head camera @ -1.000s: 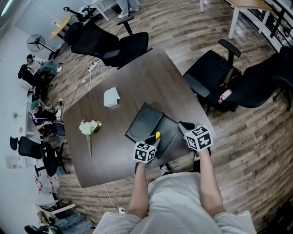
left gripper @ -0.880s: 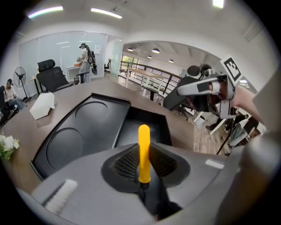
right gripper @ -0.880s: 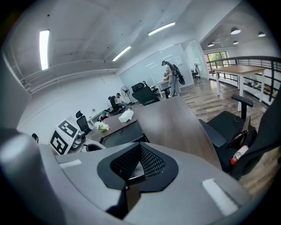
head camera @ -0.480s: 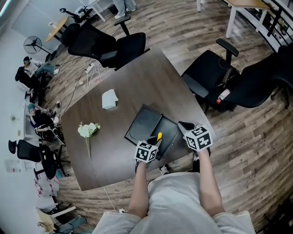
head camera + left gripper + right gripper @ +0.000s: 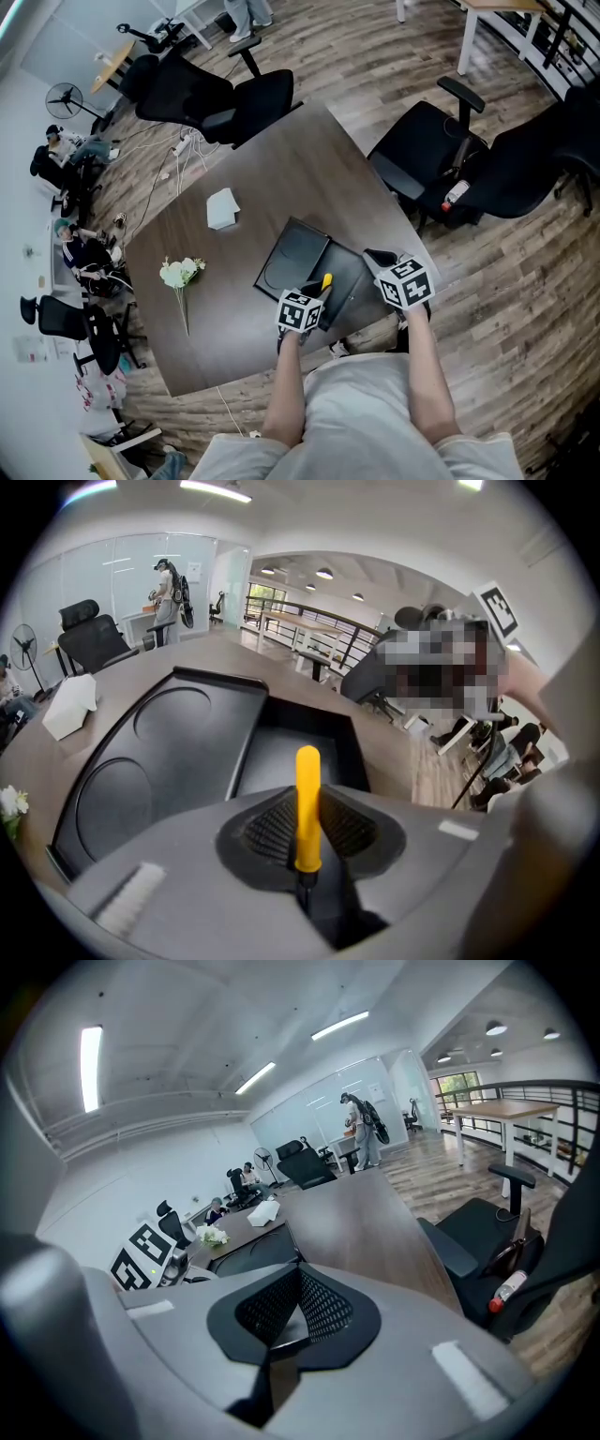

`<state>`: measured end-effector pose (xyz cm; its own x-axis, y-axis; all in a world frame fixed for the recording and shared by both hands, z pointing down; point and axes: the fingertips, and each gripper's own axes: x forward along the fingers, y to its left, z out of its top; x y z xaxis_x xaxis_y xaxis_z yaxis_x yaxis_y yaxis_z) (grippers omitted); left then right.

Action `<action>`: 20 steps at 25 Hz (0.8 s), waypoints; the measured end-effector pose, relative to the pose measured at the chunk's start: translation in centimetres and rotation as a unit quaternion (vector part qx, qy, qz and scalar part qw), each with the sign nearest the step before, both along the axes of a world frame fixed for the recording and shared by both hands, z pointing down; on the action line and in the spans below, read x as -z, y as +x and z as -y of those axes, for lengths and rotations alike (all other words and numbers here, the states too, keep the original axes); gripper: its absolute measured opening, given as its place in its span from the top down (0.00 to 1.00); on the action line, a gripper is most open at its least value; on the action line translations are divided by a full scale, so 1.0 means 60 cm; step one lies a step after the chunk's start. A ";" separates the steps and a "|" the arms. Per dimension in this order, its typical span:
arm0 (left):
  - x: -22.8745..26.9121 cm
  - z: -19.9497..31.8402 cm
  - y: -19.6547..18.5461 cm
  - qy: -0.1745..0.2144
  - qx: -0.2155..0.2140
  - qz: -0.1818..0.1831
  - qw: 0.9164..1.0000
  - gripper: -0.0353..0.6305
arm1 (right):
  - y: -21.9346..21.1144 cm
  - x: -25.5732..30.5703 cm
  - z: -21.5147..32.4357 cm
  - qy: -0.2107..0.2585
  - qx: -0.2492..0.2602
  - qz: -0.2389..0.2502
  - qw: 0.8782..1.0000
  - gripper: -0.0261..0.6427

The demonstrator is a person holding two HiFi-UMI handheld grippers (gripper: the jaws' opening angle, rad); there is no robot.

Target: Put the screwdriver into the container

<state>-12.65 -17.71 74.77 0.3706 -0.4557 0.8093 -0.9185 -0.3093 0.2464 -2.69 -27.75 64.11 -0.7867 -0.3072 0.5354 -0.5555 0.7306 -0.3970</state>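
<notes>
A yellow-handled screwdriver (image 5: 325, 280) (image 5: 307, 803) stands upright between the jaws of my left gripper (image 5: 317, 289) (image 5: 307, 829), which is shut on it. Just beyond it lies the black container (image 5: 349, 270), an open box (image 5: 292, 757) with its flat lid (image 5: 294, 251) (image 5: 178, 747) folded out to the left. The screwdriver hangs over the near edge of the box. My right gripper (image 5: 379, 257) (image 5: 298, 1283) is at the box's right side near the table edge, jaws shut with nothing between them.
On the dark wooden table (image 5: 309, 159) are a white tissue box (image 5: 224, 208) and a small bunch of white flowers (image 5: 182, 272) to the left. Black office chairs (image 5: 424, 155) (image 5: 225, 94) stand close around the table. A red-capped bottle (image 5: 457, 195) rests by the right chair.
The head view has drifted slightly. Both grippers and the screwdriver stay where they were.
</notes>
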 end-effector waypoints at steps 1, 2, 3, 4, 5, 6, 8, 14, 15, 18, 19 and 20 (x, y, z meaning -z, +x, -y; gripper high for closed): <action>0.000 0.001 0.000 -0.001 -0.001 0.001 1.000 0.75 | 0.004 0.000 0.002 0.000 -0.003 0.000 1.000 0.96; -0.001 0.001 0.001 -0.002 -0.001 0.002 1.000 0.75 | 0.008 0.000 0.005 -0.001 -0.006 0.000 1.000 0.96; -0.002 0.002 0.002 -0.003 -0.002 0.002 1.000 0.75 | 0.012 -0.001 0.007 -0.001 -0.010 0.001 1.000 0.96; -0.003 0.002 0.003 -0.004 -0.003 0.003 1.000 0.75 | 0.015 -0.002 0.009 -0.002 -0.013 0.002 1.000 0.96; -0.005 0.002 0.004 -0.005 -0.004 0.003 1.000 0.75 | 0.016 -0.003 0.010 -0.004 -0.015 0.003 1.000 0.96; -0.006 0.002 0.004 -0.006 -0.005 0.004 1.000 0.75 | 0.016 -0.003 0.010 -0.004 -0.016 0.004 1.000 0.96; -0.006 0.003 0.005 -0.007 -0.006 0.004 1.000 0.75 | 0.015 0.000 0.010 -0.001 -0.015 0.003 1.000 0.96; -0.013 0.007 0.008 -0.016 -0.007 0.010 1.000 0.75 | 0.018 0.009 0.016 0.017 -0.012 -0.007 1.000 0.96; -0.016 0.007 0.009 -0.019 -0.009 0.012 1.000 0.75 | 0.021 0.010 0.017 0.017 -0.014 -0.007 1.000 0.96; -0.025 0.009 0.012 -0.027 -0.011 0.024 0.999 0.75 | 0.032 0.008 0.019 0.017 -0.018 -0.009 1.000 0.96; -0.027 0.010 0.013 -0.030 -0.011 0.028 0.999 0.75 | 0.036 0.008 0.020 0.017 -0.021 -0.009 1.000 0.96; -0.031 0.010 0.014 -0.034 -0.012 0.032 0.999 0.75 | 0.041 0.008 0.022 0.017 -0.023 -0.009 1.000 0.96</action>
<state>-11.79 -18.31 76.60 0.3273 -0.3906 0.8604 -0.9257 -0.3152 0.2091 -0.26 -29.07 63.60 -0.7615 -0.3624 0.5375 -0.5963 0.7168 -0.3615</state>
